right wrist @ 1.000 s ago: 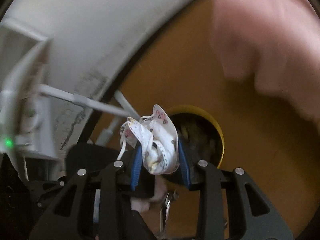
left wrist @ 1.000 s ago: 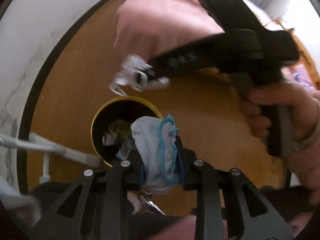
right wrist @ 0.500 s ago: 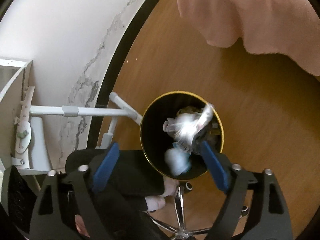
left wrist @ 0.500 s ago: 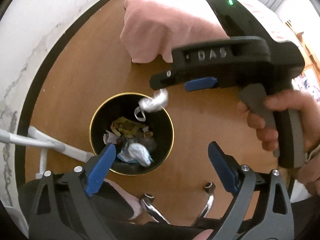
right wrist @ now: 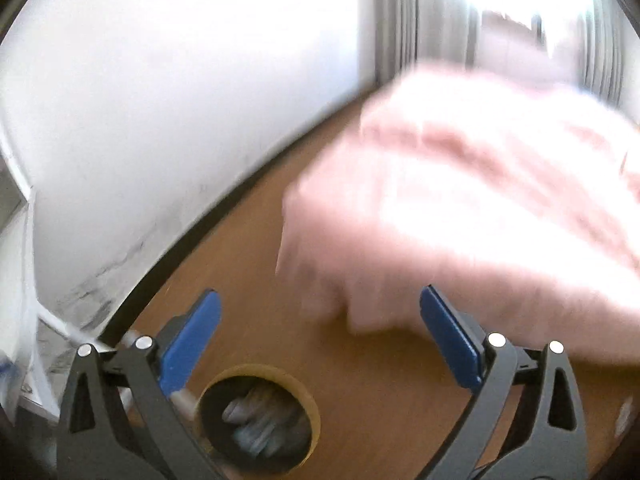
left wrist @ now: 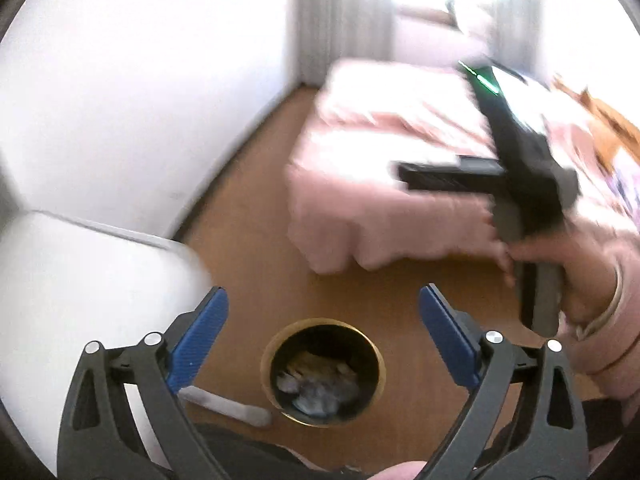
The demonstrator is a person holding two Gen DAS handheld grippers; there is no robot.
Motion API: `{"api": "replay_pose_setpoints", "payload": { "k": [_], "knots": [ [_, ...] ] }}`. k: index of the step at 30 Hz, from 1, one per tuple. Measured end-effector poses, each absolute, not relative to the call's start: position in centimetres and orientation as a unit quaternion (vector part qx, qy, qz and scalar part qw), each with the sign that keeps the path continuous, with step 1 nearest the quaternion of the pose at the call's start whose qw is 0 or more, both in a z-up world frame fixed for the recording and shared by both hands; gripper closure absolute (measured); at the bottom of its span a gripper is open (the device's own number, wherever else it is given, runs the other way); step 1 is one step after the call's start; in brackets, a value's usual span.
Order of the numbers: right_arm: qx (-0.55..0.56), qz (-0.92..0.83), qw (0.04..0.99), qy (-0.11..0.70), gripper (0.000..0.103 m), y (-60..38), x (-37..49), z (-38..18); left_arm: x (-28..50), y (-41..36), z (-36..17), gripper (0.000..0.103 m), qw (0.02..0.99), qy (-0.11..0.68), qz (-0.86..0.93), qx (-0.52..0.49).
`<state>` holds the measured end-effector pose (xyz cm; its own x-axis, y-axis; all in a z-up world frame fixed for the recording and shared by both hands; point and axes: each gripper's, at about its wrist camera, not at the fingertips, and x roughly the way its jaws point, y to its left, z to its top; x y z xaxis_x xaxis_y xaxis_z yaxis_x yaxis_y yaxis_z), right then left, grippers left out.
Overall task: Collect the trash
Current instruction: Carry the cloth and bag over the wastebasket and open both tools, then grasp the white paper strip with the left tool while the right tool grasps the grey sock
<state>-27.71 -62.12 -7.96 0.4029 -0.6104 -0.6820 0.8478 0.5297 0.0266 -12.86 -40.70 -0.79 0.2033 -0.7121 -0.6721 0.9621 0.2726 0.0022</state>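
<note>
A round black bin with a gold rim (left wrist: 322,372) stands on the wooden floor, holding crumpled white and brownish trash (left wrist: 316,380). It also shows in the right wrist view (right wrist: 258,416), low and left. My left gripper (left wrist: 322,340) is open and empty, above the bin. My right gripper (right wrist: 320,344) is open and empty; its black body (left wrist: 516,168) shows blurred at the right of the left wrist view, held by a hand, over the bed.
A bed with a pink cover (left wrist: 400,184) fills the right side. A white wall (left wrist: 140,100) runs along the left. A white desk surface (left wrist: 80,280) and a white tube leg (left wrist: 228,404) lie near the bin. Curtains and a bright window are at the back.
Both grippers opened and dropped their crumpled trash into the bin. Both have since lifted and tilted up toward the room; the bin now sits low in both views.
</note>
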Motion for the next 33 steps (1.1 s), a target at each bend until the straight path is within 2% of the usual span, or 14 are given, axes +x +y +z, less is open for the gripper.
{"api": "replay_pose_setpoints", "payload": {
  "k": [2,6,9,15,18,23,24,26,31,33],
  "knots": [
    [0.143,-0.435,0.837,0.299,0.007,-60.0,-26.5,-5.6,-10.9,-37.9,1.4,0.009,0.772,0.276,-0.537,0.199],
    [0.151,-0.330,0.878,0.313,0.007,-56.4,-21.7,-3.5,-5.0,-28.6,4.9,0.009,0.839,0.272,-0.450,0.141],
    [0.133,-0.272,0.894,0.329,0.007,-52.7,-17.2,-2.7,-1.7,-21.6,5.5,0.009,0.873,0.283,-0.379,0.119],
    [0.093,-0.140,0.927,0.334,0.007,-42.6,-7.9,-0.9,5.0,-4.0,4.0,0.009,0.929,0.333,-0.133,0.090],
    [0.055,-0.084,0.934,0.343,0.007,-36.7,-3.9,-0.6,7.2,2.6,2.4,0.009,0.927,0.362,-0.072,0.067],
    [0.002,-0.001,0.932,0.362,0.007,-28.4,0.5,-0.9,9.5,7.0,0.3,0.010,0.916,0.389,-0.077,0.050],
    [-0.004,0.010,0.930,0.367,0.007,-27.1,1.0,-1.0,10.0,6.8,0.2,0.012,0.915,0.392,-0.083,0.049],
    [-0.013,0.026,0.926,0.377,0.007,-25.2,1.8,-1.3,10.8,6.6,-0.1,0.029,0.909,0.400,-0.108,0.050],
    [-0.026,0.033,0.919,0.393,0.007,-22.9,3.5,-1.3,12.4,4.4,-2.5,0.037,0.895,0.412,-0.154,0.068],
    [-0.022,0.030,0.918,0.395,0.007,-23.1,3.5,-1.5,12.5,4.1,-2.6,0.050,0.891,0.416,-0.168,0.071]
  ]
}}
